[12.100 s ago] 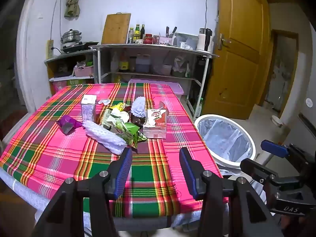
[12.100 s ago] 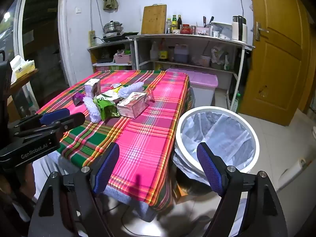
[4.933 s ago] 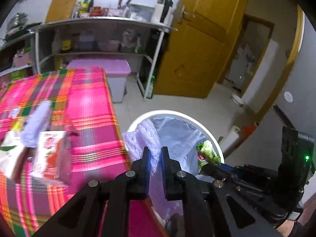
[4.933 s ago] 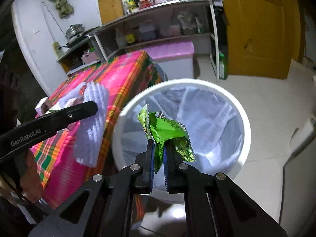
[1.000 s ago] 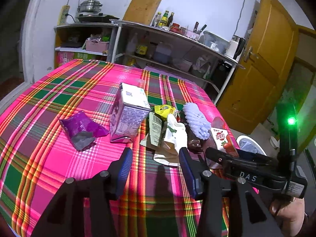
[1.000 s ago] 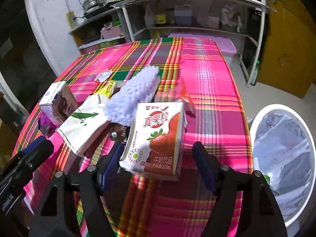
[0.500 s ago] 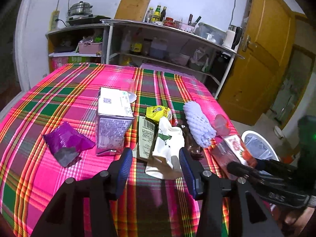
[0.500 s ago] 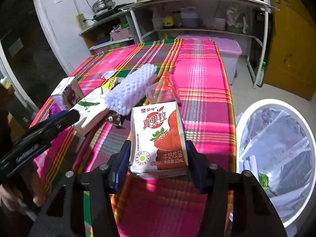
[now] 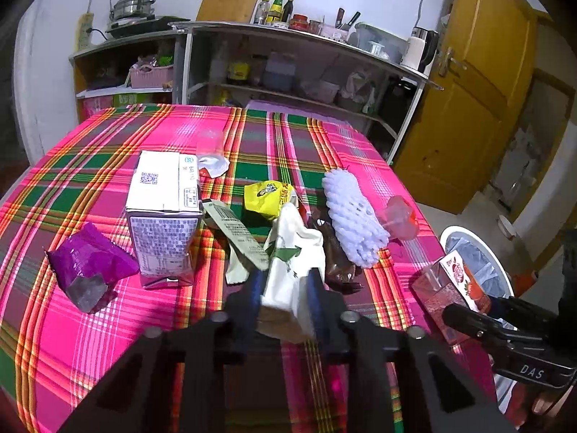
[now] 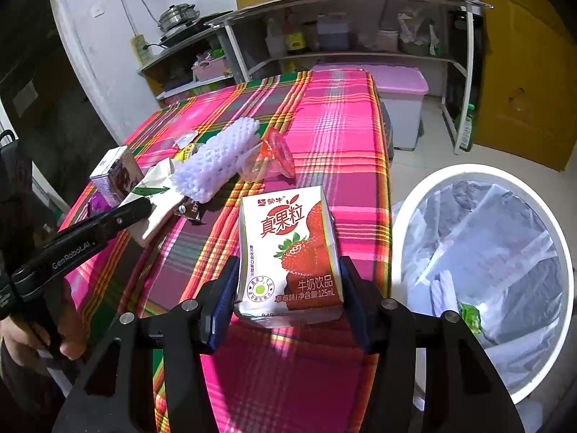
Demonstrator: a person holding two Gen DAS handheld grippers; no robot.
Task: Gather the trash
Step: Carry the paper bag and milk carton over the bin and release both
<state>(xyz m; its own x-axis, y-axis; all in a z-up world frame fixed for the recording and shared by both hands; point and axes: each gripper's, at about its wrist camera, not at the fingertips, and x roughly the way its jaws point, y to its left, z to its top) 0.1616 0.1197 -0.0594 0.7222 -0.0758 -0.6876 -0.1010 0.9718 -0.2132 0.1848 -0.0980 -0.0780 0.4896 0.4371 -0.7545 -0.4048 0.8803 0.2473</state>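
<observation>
The right hand-held gripper [image 10: 288, 294] is clamped on a strawberry milk carton [image 10: 290, 252], held upright over the desk [image 10: 335, 137] edge. At three o'clock from it stands the white trash bin [image 10: 432, 180], lined with a bag. The left hand-held gripper [image 9: 285, 285] is closed on a white paper wrapper [image 9: 294, 252] — its far end lies on the plaid cloth. Beyond, at eleven o'clock, sit a purple foil packet [image 9: 90, 259] and a purple-white box [image 9: 164, 213]; at one o'clock, a white foam fruit net [image 9: 351, 223] and a clear red-tinted cup [image 9: 400, 216] — a yellow wrapper [image 9: 265, 198] lies farther back.
</observation>
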